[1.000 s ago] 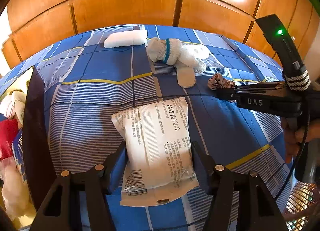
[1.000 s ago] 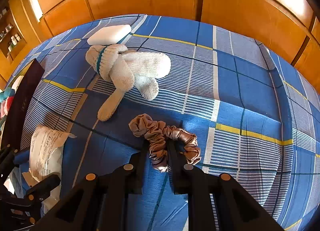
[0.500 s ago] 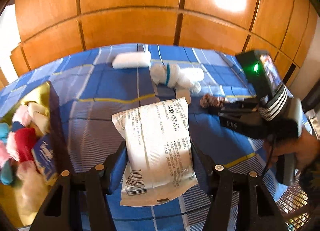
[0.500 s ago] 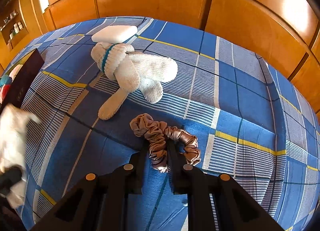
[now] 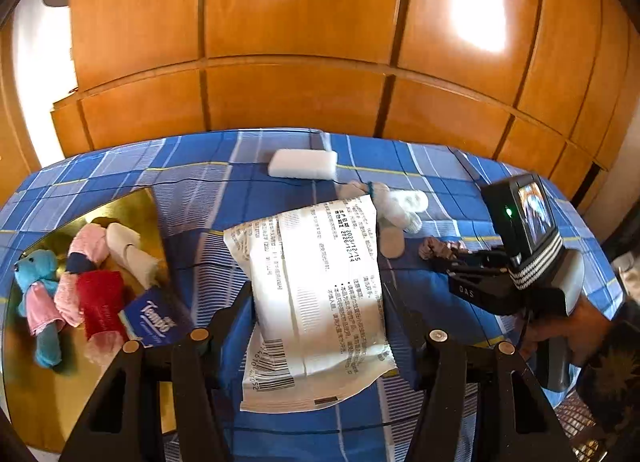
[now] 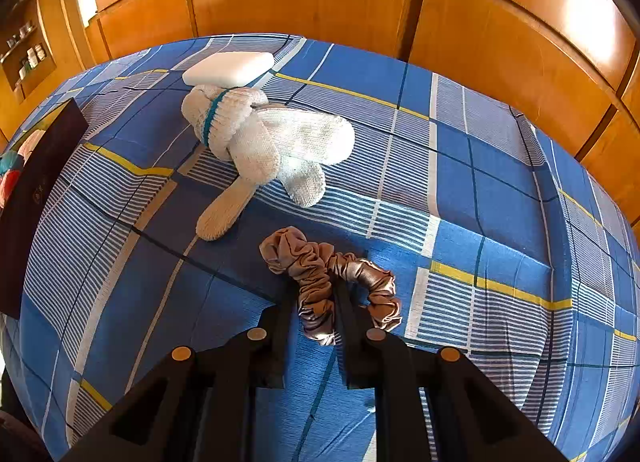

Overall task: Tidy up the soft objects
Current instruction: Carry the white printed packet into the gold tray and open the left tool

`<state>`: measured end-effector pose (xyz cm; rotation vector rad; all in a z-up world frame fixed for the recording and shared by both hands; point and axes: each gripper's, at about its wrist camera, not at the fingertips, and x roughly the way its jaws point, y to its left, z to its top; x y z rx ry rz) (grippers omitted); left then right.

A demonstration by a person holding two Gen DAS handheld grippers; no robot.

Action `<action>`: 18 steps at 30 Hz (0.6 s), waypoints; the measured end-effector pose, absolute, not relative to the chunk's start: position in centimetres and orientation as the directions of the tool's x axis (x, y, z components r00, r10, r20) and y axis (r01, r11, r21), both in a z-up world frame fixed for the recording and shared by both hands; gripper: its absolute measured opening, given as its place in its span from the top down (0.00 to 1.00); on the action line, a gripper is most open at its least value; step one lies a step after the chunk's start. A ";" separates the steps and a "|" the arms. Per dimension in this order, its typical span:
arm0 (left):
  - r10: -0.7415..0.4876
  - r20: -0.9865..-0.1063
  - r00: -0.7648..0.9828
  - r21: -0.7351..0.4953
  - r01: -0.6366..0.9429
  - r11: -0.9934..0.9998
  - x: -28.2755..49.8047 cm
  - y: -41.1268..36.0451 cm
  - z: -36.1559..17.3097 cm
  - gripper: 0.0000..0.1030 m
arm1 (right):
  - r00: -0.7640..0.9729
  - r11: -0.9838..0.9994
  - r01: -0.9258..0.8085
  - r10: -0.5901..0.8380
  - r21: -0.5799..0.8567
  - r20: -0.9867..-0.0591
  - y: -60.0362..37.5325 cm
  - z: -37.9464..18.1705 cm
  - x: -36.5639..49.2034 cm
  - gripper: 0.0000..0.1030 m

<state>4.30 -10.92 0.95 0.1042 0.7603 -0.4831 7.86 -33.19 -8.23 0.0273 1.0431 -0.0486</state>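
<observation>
Carrying the pack [image 5: 316, 294], clamped in the left gripper [image 5: 316, 326], calls for clearing the box [image 5: 132, 201] wall left of it; the right gripper [image 6: 316, 302] pinches the scrunchie [image 6: 332, 278].

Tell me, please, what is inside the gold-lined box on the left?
The box holds a blue teddy, pink, red and white rolled cloths and a blue tissue pack. Anything beneath them is covered.

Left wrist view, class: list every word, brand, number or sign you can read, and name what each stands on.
"Tempo": blue tissue pack in the gold box.
"2023/12/15" and "2026/12/14": white packet clamped in the left gripper.
"DAS": body of the right gripper.
Barcode with digits on the packet: too small to read surely.
Remaining packet print: too small to read.
</observation>
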 end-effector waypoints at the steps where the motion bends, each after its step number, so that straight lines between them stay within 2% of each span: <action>1: -0.380 -0.682 0.625 -0.084 0.449 0.889 4.4 -10.6 1.1 0.41 | 0.504 0.999 0.049 -0.026 -0.002 -0.864 -33.2 -8.2 7.9 0.86; 18: -0.300 -0.687 0.662 -0.119 0.305 0.945 6.2 -3.9 1.5 0.41 | 0.512 0.999 0.048 -0.039 -0.017 -0.858 -32.9 -8.2 7.7 0.86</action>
